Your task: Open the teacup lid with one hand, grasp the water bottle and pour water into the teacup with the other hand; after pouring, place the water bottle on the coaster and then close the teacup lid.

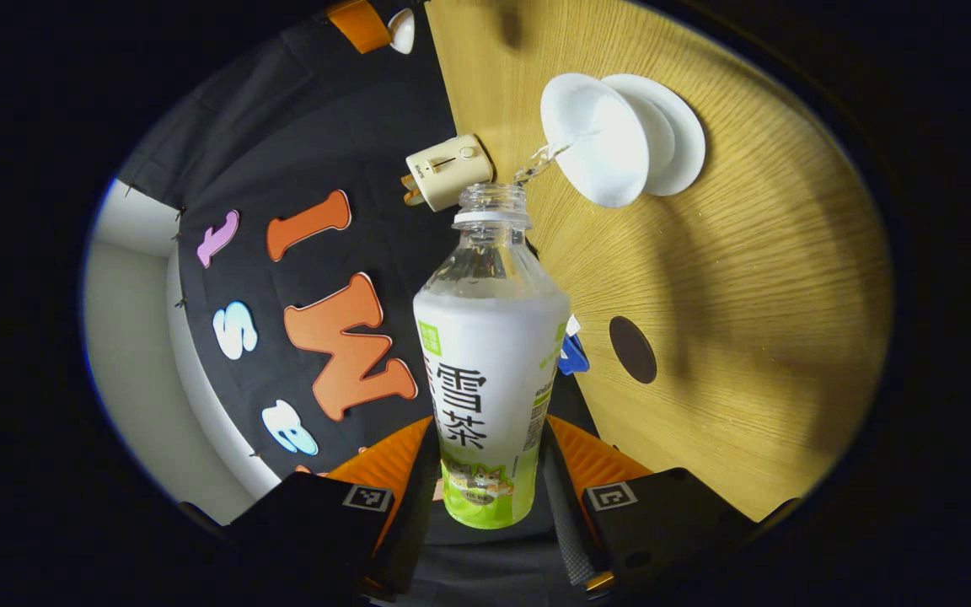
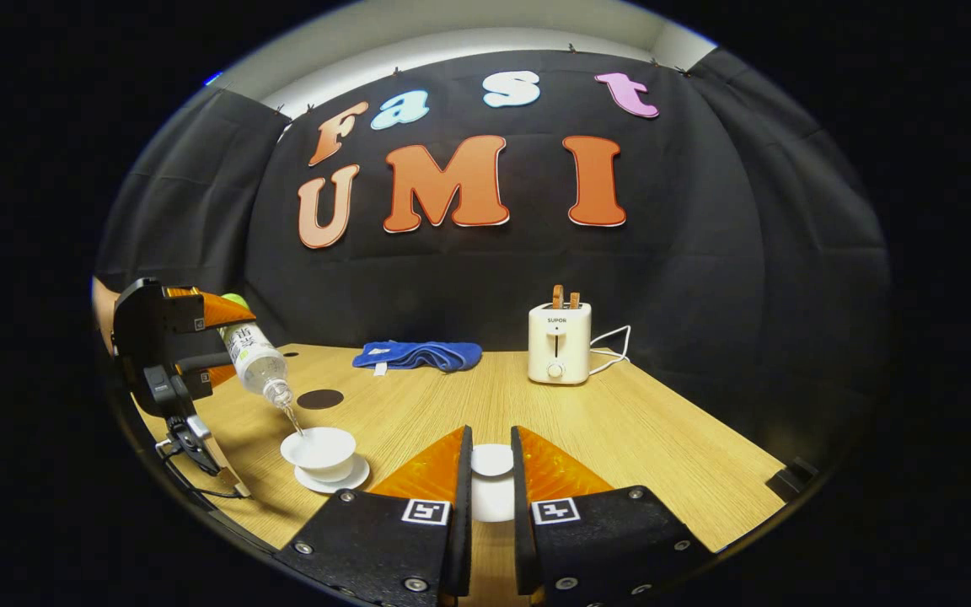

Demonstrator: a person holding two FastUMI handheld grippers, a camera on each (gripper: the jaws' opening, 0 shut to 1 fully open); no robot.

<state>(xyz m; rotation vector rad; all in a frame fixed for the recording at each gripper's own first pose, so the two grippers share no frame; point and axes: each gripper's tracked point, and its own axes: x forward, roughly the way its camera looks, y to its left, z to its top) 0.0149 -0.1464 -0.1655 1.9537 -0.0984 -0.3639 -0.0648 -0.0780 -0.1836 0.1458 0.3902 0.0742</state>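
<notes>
The left claw [image 1: 490, 472] is clamped on the water bottle [image 1: 490, 362], tipped so a thin stream of water [image 1: 543, 160] runs into the teacup [image 1: 595, 152] standing on its saucer [image 1: 675, 135] on the worktop [image 1: 747, 295]. The right claw [image 2: 491, 472] is closed on the teacup lid [image 2: 492, 460], held above the worktop. The dark round coaster [image 2: 320, 399] lies beyond the teacup.

A light wood-grain table [image 2: 662, 421] fills the booth, with black cloth [image 2: 705, 278] hung as wall behind and beside it. Above the cloth a strip of pale wall [image 2: 452, 25] shows (evenly lit, no window visible).
</notes>
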